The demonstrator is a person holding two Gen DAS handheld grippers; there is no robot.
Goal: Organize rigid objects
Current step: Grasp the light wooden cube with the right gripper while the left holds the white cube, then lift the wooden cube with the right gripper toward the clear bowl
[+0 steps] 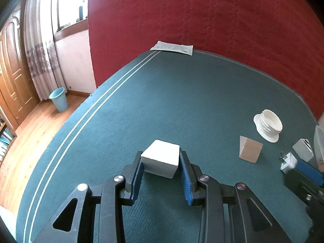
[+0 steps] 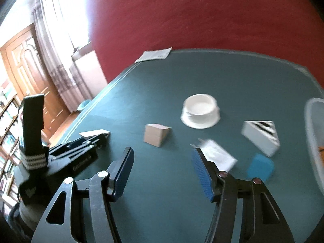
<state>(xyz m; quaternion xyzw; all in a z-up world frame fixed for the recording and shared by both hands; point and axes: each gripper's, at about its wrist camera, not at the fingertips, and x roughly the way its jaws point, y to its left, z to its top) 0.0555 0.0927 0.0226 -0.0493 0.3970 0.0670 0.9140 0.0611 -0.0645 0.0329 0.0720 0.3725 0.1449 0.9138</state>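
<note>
Closest to the left wrist camera, the left gripper (image 1: 161, 167) has its blue-padded fingers (image 1: 137, 174) clamped on the two sides of a white block (image 1: 162, 159), at or just above the green table cloth (image 1: 182, 101); whether the block is lifted cannot be told. Off to its right stand a tan wedge block (image 1: 250, 149), a white threaded cap (image 1: 268, 126), a grey triangular block (image 1: 302, 148) and a white plug adapter (image 1: 287, 161).

From the right wrist view, the right gripper (image 2: 162, 168) hovers with its jaws spread wide, holding nothing, just beside the plug adapter (image 2: 219, 156). A blue item (image 2: 260, 167) lies near it.

To carry the white block well, it seems wise to keep the squeeze even and the block level, then set it down gently.

At the far right edge, a translucent bin (image 2: 313, 133) is cut off, so its contents cannot be made out. Motion blur softens the right view. A paper sheet (image 1: 172, 47) rests at the table's far edge.
</note>
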